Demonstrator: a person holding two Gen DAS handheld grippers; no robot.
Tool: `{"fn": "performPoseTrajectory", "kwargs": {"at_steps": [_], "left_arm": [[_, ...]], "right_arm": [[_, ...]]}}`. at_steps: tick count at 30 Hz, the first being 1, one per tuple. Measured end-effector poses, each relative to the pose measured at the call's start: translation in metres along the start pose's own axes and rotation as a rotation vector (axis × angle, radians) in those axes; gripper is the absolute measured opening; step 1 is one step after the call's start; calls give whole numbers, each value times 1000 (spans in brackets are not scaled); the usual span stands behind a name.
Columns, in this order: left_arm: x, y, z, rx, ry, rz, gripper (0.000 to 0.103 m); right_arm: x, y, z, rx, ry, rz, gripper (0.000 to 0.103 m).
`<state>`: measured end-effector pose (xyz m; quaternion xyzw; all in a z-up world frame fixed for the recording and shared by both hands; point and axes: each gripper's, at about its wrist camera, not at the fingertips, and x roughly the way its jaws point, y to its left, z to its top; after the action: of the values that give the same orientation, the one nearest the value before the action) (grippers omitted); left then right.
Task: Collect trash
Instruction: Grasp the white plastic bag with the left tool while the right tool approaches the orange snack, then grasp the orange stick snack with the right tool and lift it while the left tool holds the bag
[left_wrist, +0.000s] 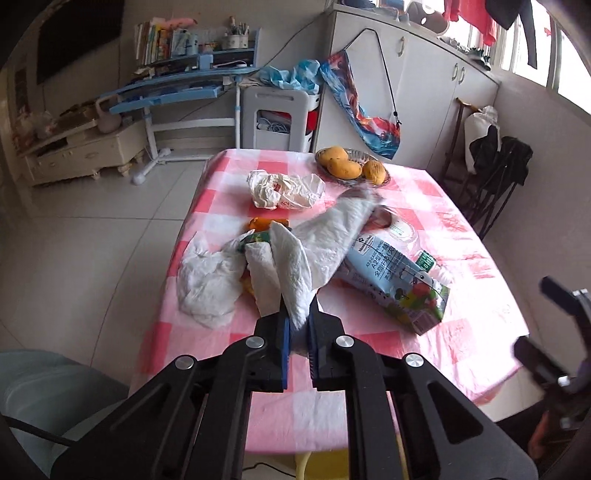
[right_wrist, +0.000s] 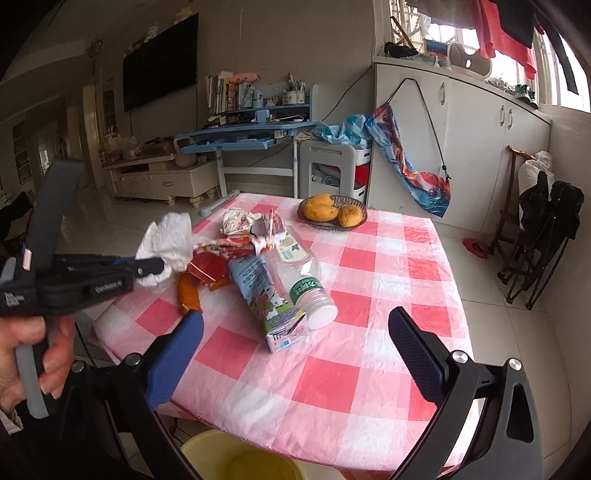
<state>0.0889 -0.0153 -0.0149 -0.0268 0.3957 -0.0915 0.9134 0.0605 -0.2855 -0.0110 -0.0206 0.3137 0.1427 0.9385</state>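
My left gripper is shut on a white paper towel and holds it lifted above the table's near left part; it also shows in the right wrist view with the towel. My right gripper is open and empty above the table's front edge. On the pink checked table lie a milk carton, a clear plastic bottle, crumpled white paper, a white tissue, red wrappers and orange peel.
A glass bowl of mangoes stands at the table's far side. A yellow bin sits on the floor under the table's front edge. A folded black chair stands at right, a blue desk behind.
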Motion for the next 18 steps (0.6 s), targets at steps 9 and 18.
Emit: {"fn": "performPoseTrajectory", "kwargs": {"at_steps": [9, 18], "left_arm": [[-18, 47, -3, -106, -11, -2, 9], [-36, 65, 0, -191, -88, 25, 9]], "right_arm": [[23, 37, -10, -100, 90, 103, 96], [94, 75, 3, -62, 221, 269, 71]]}}
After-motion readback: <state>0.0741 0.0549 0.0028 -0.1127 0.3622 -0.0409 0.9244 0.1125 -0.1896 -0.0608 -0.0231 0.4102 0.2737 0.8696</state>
